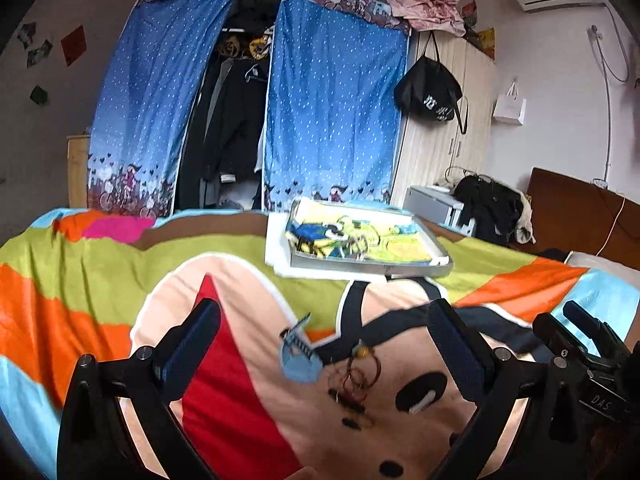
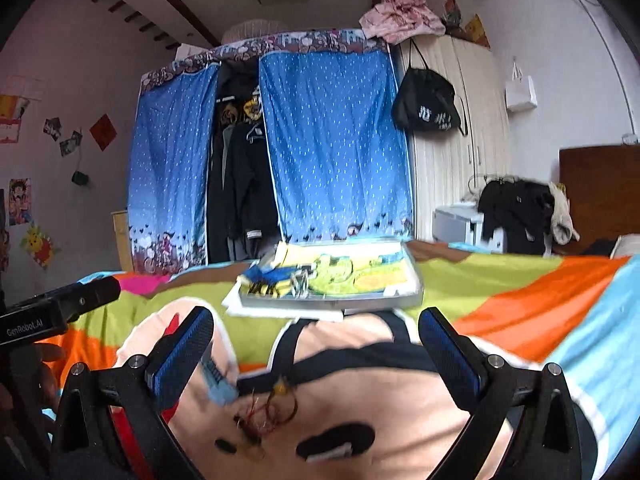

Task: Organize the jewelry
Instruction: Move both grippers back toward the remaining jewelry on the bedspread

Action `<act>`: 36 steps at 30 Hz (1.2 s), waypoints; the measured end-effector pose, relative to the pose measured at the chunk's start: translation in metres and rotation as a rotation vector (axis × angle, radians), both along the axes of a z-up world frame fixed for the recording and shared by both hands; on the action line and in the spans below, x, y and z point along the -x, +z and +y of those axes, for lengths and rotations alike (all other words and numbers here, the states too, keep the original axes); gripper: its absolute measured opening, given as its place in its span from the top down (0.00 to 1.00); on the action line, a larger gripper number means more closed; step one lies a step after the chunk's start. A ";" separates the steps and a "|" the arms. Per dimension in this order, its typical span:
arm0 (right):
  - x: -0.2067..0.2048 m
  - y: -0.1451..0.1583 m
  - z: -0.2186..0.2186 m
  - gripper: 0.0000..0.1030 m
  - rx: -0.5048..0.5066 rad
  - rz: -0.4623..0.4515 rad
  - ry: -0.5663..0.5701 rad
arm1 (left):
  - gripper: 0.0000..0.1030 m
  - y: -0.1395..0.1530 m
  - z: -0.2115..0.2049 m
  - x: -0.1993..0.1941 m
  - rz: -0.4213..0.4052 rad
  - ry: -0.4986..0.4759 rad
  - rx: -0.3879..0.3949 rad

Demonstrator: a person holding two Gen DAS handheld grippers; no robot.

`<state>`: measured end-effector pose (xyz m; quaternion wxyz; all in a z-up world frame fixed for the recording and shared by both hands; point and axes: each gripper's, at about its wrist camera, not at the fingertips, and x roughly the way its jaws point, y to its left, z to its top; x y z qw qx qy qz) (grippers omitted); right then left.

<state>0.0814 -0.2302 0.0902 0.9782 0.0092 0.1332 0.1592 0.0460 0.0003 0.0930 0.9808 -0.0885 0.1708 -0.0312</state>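
A small heap of jewelry [image 1: 356, 380], thin reddish and gold rings and chains, lies on the cartoon bedspread [image 1: 100, 272]. A light blue comb-like clip [image 1: 300, 354] rests just left of it. My left gripper [image 1: 324, 344] is open above this heap, with nothing between its fingers. In the right wrist view the same jewelry [image 2: 266, 412] and blue clip [image 2: 218, 384] lie between the fingers of my right gripper [image 2: 316, 344], which is open and empty. A grey tray [image 1: 372, 266] lined with a colourful cloth sits farther back on the bed, holding some metal pieces [image 1: 352, 246].
The right gripper's body [image 1: 580, 344] shows at the right edge of the left wrist view; the left gripper's body [image 2: 56, 312] at the left of the right wrist view. Behind the bed stand a blue fabric wardrobe [image 1: 248, 104], a white cupboard [image 1: 444, 120] and a clothes-laden chair [image 1: 488, 204].
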 end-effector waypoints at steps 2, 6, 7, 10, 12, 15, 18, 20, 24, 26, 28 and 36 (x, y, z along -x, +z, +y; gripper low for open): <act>0.008 -0.009 0.000 0.00 0.004 0.022 -0.014 | 0.02 -0.009 0.000 0.006 0.018 0.008 0.004; 0.018 -0.022 -0.001 0.00 0.018 0.050 -0.027 | 0.02 -0.024 -0.002 0.013 0.047 0.013 -0.007; 0.020 -0.027 -0.001 0.00 0.027 0.060 -0.032 | 0.02 -0.029 -0.003 0.013 0.061 0.009 -0.017; 0.022 -0.040 -0.001 0.00 0.035 0.104 -0.039 | 0.02 -0.044 -0.007 0.012 0.111 -0.007 -0.051; 0.024 -0.049 -0.002 0.00 0.042 0.132 -0.046 | 0.02 -0.056 -0.009 0.010 0.147 -0.026 -0.067; 0.025 -0.063 -0.005 0.00 0.053 0.182 -0.052 | 0.02 -0.072 -0.011 0.005 0.206 -0.065 -0.073; 0.022 -0.078 -0.007 0.00 0.071 0.251 -0.040 | 0.02 -0.085 -0.012 0.000 0.255 -0.092 -0.080; 0.020 -0.088 -0.010 0.00 0.082 0.291 -0.041 | 0.02 -0.093 -0.011 -0.003 0.280 -0.101 -0.084; 0.020 -0.101 -0.016 0.00 0.092 0.339 -0.047 | 0.02 -0.106 -0.006 -0.008 0.332 -0.120 -0.079; 0.017 -0.107 -0.018 0.00 0.083 0.374 -0.041 | 0.02 -0.110 -0.004 -0.010 0.345 -0.129 -0.079; 0.015 -0.110 -0.019 0.00 0.076 0.401 -0.037 | 0.02 -0.115 -0.001 -0.010 0.343 -0.142 -0.085; 0.000 -0.121 -0.019 0.00 0.068 0.471 0.013 | 0.02 -0.119 -0.005 -0.017 0.357 -0.238 -0.056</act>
